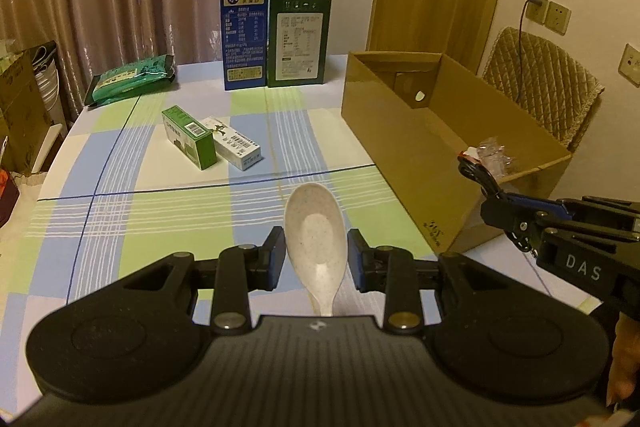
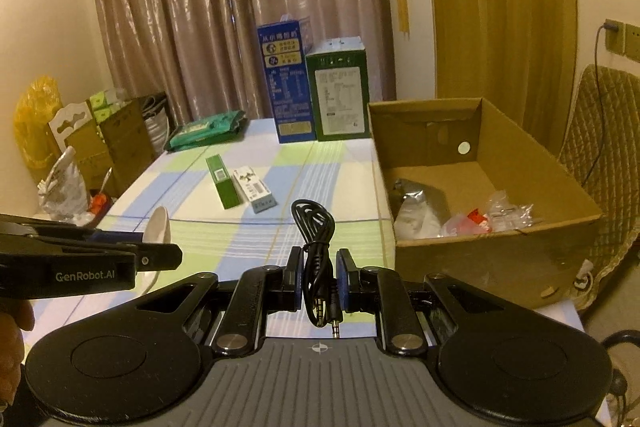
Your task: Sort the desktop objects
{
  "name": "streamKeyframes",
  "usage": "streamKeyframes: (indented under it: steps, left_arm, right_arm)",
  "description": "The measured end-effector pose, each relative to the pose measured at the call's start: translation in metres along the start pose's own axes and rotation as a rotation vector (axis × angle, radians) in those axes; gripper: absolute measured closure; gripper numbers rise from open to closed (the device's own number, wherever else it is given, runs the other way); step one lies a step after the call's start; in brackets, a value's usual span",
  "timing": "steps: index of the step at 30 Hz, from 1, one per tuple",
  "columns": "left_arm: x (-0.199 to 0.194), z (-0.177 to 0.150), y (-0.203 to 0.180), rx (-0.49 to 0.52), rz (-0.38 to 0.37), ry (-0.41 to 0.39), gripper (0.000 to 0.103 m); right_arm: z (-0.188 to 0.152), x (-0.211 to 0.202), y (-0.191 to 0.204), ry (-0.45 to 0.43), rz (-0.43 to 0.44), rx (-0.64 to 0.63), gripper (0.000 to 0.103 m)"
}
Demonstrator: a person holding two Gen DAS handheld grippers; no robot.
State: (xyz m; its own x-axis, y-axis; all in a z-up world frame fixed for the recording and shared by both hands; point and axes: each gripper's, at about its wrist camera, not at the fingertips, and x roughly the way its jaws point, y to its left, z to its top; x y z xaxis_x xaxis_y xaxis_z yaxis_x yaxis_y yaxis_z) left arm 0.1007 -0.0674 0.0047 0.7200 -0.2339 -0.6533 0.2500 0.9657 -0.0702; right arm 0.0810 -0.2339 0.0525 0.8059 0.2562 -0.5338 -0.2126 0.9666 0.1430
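Clamped in our left gripper (image 1: 316,255), a speckled cream spoon (image 1: 316,227), handle end hidden; our right gripper (image 2: 318,273) pinches a coiled black audio cable (image 2: 314,227) above the checked table (image 1: 180,211).

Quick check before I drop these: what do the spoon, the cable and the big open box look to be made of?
Spoon: probably melamine or hard plastic, off-white with fine speckles and a dull sheen. Audio cable: black rubbery or plastic jacket, smooth and bundled in loops, with metal jack plugs at the ends. Cardboard box: plain brown cardboard, matte, with folded flaps and a punched hole in its far wall.
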Motion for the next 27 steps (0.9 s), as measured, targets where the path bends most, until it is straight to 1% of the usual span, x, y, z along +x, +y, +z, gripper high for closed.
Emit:
streamKeyframes:
  steps: [12, 27]
  left_arm:
    - [-0.016, 0.005, -0.023, 0.010, -0.050, -0.029, 0.075]
    - [-0.019, 0.020, -0.053, 0.035, -0.116, -0.047, 0.075]
  right_arm:
    - [0.008, -0.032, -0.010, -0.043, -0.038, 0.002, 0.090]
    - [0.013, -0.056, -0.048, -0.090, -0.110, 0.049, 0.090]
